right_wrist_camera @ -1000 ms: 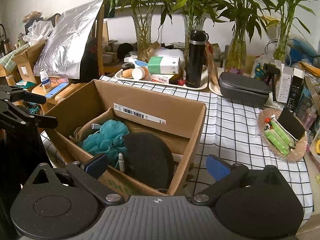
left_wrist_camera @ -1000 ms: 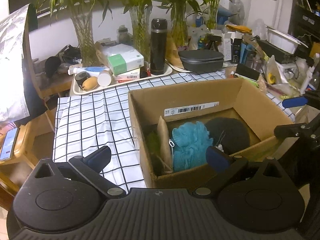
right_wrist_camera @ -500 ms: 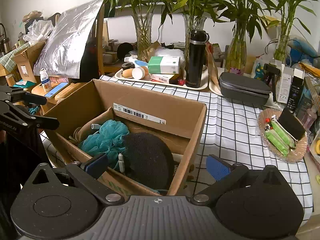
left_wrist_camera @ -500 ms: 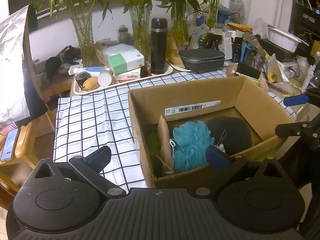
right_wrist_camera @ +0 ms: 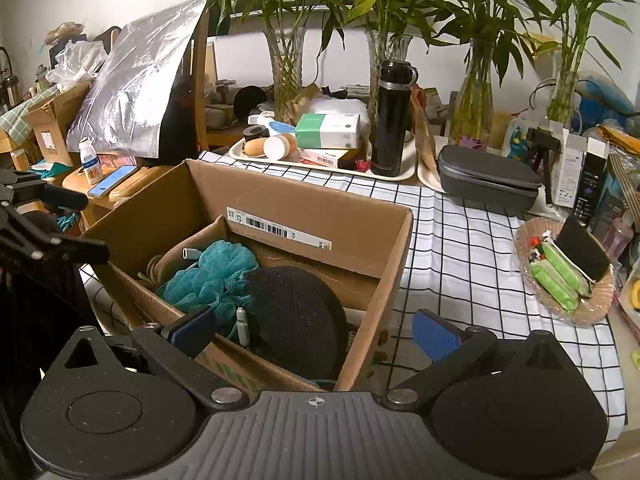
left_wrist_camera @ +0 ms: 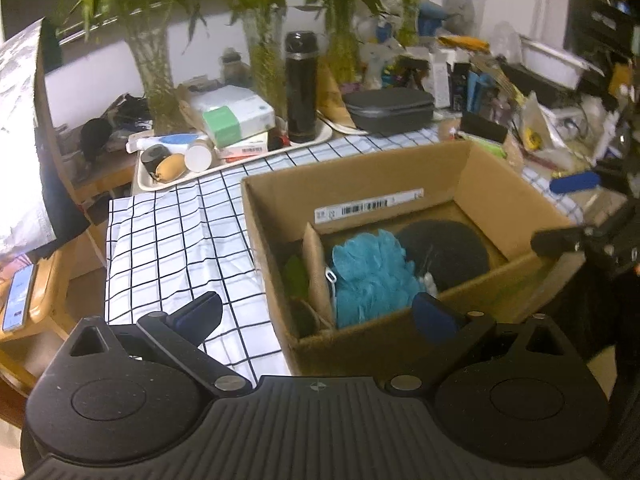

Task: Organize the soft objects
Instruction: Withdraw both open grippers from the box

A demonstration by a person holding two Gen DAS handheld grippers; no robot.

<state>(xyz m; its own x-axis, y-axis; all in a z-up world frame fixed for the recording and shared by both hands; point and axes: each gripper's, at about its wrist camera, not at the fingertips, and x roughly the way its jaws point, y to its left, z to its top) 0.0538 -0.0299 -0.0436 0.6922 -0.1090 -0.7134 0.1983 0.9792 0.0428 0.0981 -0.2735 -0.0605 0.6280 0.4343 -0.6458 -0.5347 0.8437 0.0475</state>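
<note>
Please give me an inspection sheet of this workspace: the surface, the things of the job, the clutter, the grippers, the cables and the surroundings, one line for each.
Surface: white tablecloth with black grid covers the table.
Job's things: open brown cardboard box holds a teal mesh bath pouf beside a round black foam pad; a tan cloth piece stands at the pouf's other side.
Clutter: cream tray with a tall black thermos and a green-white carton; grey zip case; wicker basket of green packets.
Grippers: left gripper open, empty; right gripper open, empty, both before the box.
Cables: nothing seen.
Surroundings: bamboo stalks in glass vases; silver foil bag; blue phone on a wooden stool.
</note>
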